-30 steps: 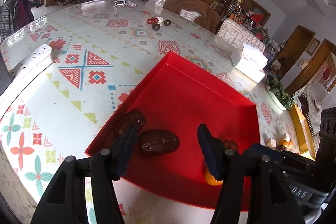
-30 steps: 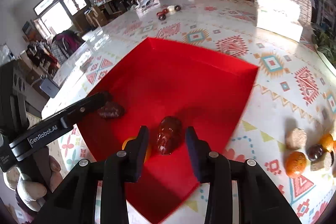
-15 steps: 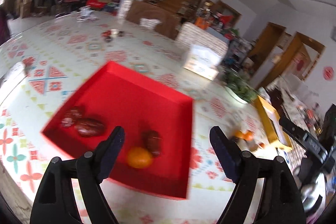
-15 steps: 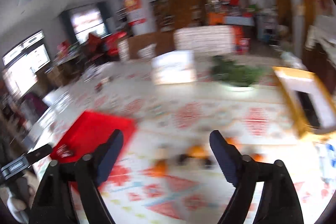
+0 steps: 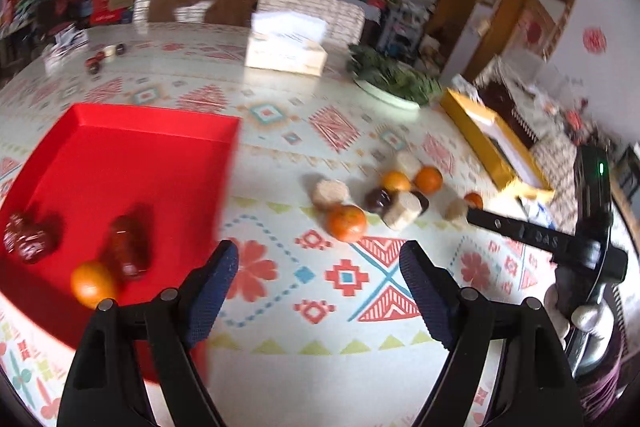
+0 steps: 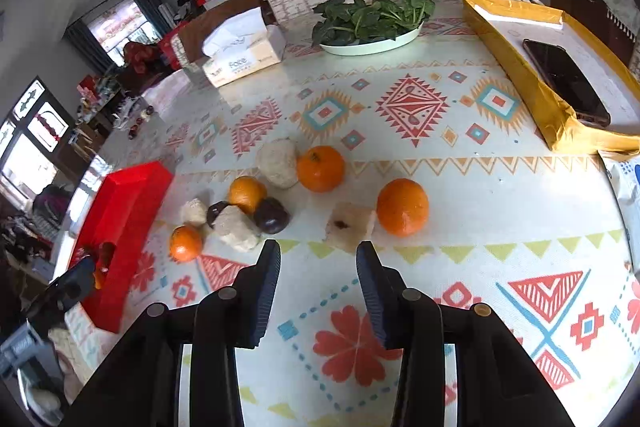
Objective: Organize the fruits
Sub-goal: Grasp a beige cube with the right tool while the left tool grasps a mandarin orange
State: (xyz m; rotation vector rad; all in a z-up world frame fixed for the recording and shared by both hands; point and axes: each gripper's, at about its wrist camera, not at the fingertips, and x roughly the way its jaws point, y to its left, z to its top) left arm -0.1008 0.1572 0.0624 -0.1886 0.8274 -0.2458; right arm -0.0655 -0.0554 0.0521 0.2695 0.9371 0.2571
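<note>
While both tools hung empty above the patterned desk (image 6: 500,195), the scene ran left to right as follows.

Red tray (image 5: 132,151): lay ahead and left of the left tool; it held two dark red fruits (image 5: 30,237) and a small orange (image 5: 92,283), probably because sorted pieces were being gathered there.

Left tool (image 5: 318,275): jaws spread wide, gripping and touching nothing, aimed at bare desk between tray and pile.

Loose pile (image 6: 244,211): oranges, dark plums and pale chunks clustered ahead and left of the right tool, apparently not yet sorted.

Right tool (image 6: 318,271): jaws moderately open, empty, touching nothing; the pale square chunk (image 6: 348,225) sat just ahead between the tips, a large orange (image 6: 402,207) just right of it, likely the next picks.
</note>
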